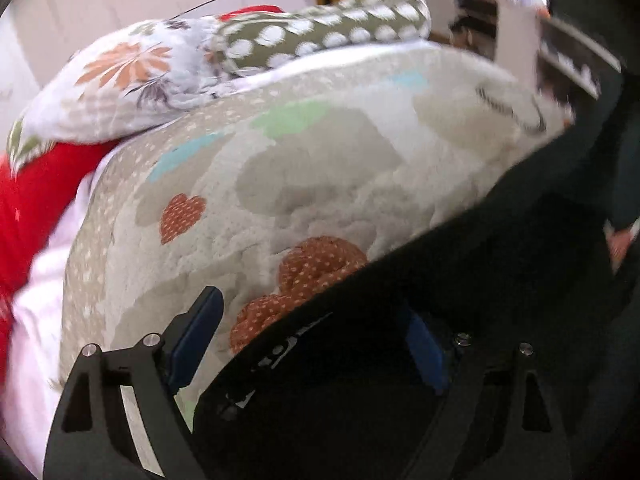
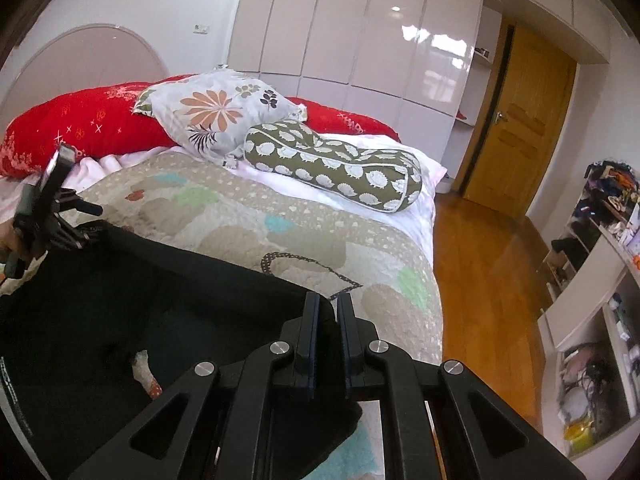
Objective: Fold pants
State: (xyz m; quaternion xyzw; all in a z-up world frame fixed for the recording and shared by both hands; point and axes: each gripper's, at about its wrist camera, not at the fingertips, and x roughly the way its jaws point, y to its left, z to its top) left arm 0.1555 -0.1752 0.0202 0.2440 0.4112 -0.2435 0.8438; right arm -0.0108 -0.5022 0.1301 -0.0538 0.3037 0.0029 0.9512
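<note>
The black pants (image 2: pixel 132 292) lie spread over the near part of the patterned quilt (image 2: pixel 288 224) on the bed. My right gripper (image 2: pixel 328 308) is shut on the pants' right edge, with black cloth pinched between its fingers. My left gripper (image 1: pixel 308 320) is open, its jaws wide apart; the black pants (image 1: pixel 460 280) lie between and over them, and cover the right finger (image 1: pixel 424 344). The left gripper also shows in the right wrist view (image 2: pixel 86 220) at the pants' far left corner.
A floral pillow (image 2: pixel 216 116), an olive bolster (image 2: pixel 336 164) and a red cushion (image 2: pixel 80 124) lie at the head of the bed. To the right are wooden floor (image 2: pixel 488 264), a wooden door (image 2: pixel 520 136) and cluttered shelves (image 2: pixel 600 280).
</note>
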